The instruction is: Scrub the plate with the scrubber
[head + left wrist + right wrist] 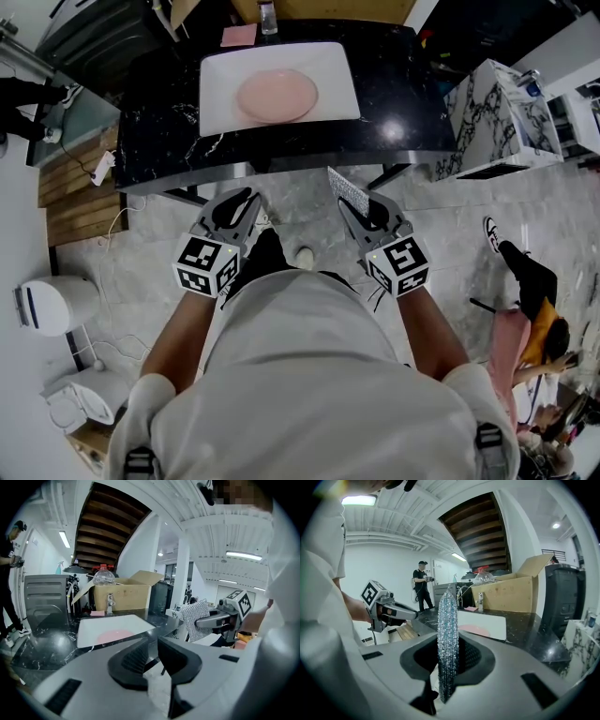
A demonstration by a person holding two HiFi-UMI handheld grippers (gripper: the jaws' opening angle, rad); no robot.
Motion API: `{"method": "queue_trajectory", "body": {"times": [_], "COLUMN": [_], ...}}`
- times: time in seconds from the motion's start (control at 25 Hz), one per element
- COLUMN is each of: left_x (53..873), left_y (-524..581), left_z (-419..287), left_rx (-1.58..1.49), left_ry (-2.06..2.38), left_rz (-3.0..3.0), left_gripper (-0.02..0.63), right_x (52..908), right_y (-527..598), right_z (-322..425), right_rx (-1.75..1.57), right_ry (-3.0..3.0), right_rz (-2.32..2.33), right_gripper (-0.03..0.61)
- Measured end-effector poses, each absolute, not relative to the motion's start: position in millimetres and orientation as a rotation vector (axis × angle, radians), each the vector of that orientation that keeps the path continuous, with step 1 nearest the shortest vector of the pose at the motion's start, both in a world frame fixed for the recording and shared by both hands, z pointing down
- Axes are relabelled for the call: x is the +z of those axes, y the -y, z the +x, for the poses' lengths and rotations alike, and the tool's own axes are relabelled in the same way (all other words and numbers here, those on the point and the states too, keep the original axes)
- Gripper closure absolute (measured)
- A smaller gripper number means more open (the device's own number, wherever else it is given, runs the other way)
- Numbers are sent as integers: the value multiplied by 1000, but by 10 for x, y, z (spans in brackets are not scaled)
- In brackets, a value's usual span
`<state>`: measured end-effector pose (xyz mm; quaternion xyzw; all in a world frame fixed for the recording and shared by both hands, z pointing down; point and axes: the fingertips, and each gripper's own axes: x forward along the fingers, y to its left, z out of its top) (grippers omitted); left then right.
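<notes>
Right gripper view: right gripper (pixel 448 648) pinches a silvery mesh scrubber (pixel 447 620) upright; left gripper (pixel 153 654) jaws stand narrowly apart, empty, pink plate (pixel 114 636) ahead.

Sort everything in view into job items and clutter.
Job: plate; scrubber, gripped in the right tool; sink.
Clutter: box; jug; pink pad.

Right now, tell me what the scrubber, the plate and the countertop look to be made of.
Scrubber: glittery silver woven mesh, probably metallic thread. Plate: smooth pale pink, matte, likely plastic or ceramic. Countertop: glossy black stone with white veins, marble-like.
</notes>
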<state>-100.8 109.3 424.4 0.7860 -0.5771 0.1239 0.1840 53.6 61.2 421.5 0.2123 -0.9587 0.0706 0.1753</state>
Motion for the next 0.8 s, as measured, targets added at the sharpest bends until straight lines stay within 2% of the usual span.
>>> {"method": "queue_trajectory", "body": {"times": [0.8], "left_x": [4221], "left_y": [-1169], "left_z": [-994], "left_rx": [371], "left_ry": [1633], "left_rz": [2204], "left_gripper": [554], "right_x": [4240], "right_y": [-729], "right_z": [508], "right_rx": [209], "right_ry": [2729], "right_rz": [574], "right_gripper": [503]}}
